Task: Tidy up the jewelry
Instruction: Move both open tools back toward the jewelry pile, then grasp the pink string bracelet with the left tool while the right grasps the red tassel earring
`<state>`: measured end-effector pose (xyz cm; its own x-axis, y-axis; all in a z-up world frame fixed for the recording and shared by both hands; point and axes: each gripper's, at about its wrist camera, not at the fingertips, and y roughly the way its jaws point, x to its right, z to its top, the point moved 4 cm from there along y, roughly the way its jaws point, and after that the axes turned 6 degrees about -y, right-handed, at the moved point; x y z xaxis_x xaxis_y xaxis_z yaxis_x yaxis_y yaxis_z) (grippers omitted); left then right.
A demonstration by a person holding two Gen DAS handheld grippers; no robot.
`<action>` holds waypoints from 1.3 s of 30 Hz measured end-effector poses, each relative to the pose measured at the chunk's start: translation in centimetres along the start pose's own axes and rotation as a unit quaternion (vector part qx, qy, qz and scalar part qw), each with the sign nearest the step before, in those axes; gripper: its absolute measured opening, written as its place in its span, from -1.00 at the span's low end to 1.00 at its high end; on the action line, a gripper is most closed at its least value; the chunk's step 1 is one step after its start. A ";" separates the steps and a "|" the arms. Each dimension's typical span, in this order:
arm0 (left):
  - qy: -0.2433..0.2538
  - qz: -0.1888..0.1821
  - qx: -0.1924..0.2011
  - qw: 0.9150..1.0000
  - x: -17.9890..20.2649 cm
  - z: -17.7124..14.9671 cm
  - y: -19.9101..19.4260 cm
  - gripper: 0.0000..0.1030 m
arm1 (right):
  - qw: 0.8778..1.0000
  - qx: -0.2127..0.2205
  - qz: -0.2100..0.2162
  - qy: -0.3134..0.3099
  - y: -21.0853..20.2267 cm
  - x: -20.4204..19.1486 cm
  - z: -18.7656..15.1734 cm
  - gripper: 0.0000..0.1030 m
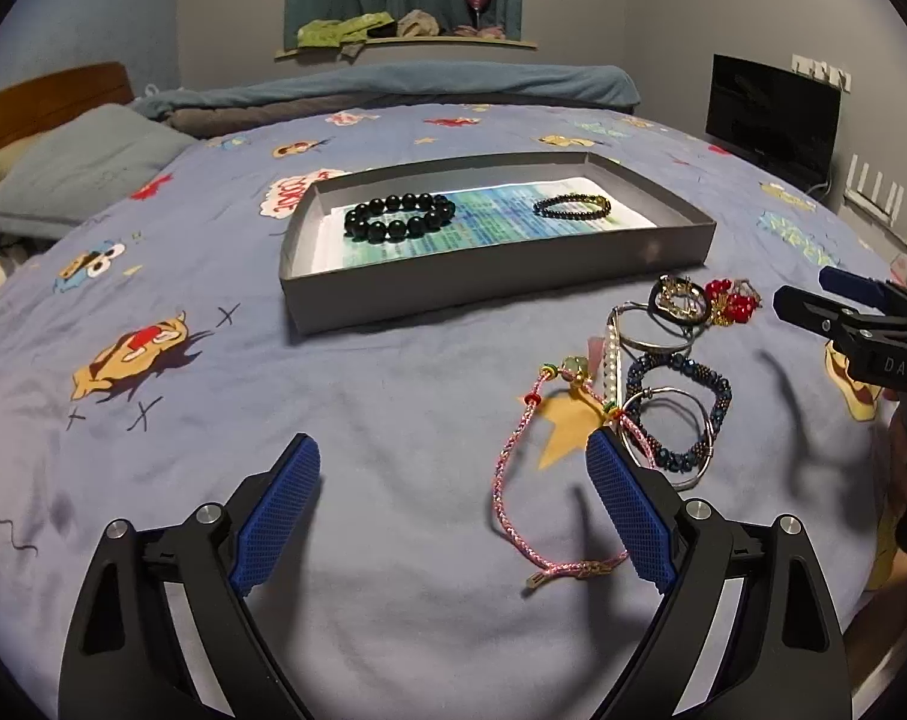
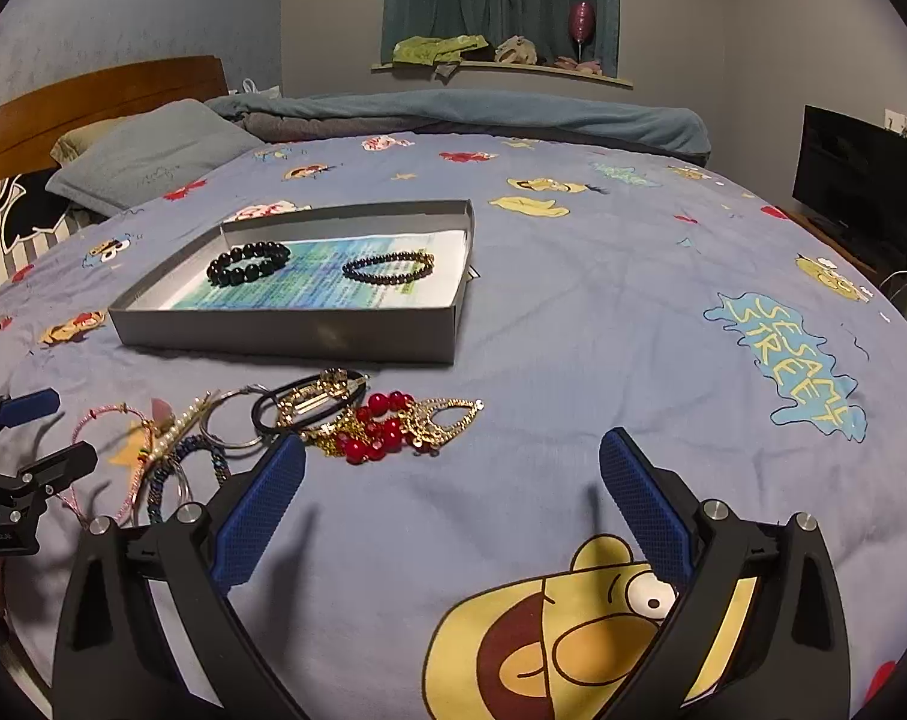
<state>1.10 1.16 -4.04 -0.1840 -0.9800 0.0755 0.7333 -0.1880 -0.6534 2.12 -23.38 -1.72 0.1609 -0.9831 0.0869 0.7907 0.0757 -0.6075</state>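
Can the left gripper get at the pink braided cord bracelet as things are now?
Probably yes. The left gripper is open and empty, and the pink braided cord bracelet lies flat on the bedspread just ahead; only its far end meets the bangle pile.

Legible markings:
- "SESAME STREET": yellow letters on a light-blue splash printed on the bedsheet (image 2: 573, 360), right wrist view, beyond and to the right of the right gripper (image 2: 453, 462).
- "DAS": pale letters on the black body of the right gripper (image 1: 813, 294), left wrist view, far right of the left gripper (image 1: 453, 456).
- Red lettering in a white burst on the bedsheet (image 1: 393, 396), just left of the grey box (image 1: 489, 288): unreadable.
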 end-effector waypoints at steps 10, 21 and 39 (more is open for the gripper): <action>0.021 -0.011 0.002 1.000 1.0 -0.2 0.0 0.48 | 0.998 -0.026 0.033 0.044 1.9 0.9 0.3 0.18; 0.045 -0.020 -0.015 0.999 1.0 -0.6 0.4 -0.20 | 0.995 -0.042 0.049 0.070 4.0 0.7 0.8 -0.42; 0.037 -0.028 0.005 0.999 0.4 0.1 -0.6 -0.91 | 0.997 0.044 0.025 0.063 0.3 0.9 2.6 -0.52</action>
<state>0.61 0.86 -3.51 -0.2729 -0.9604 0.0565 0.7273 -0.2444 -0.6413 4.04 -23.85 0.22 0.1298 -0.9905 -0.0454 0.8334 0.1338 -0.5362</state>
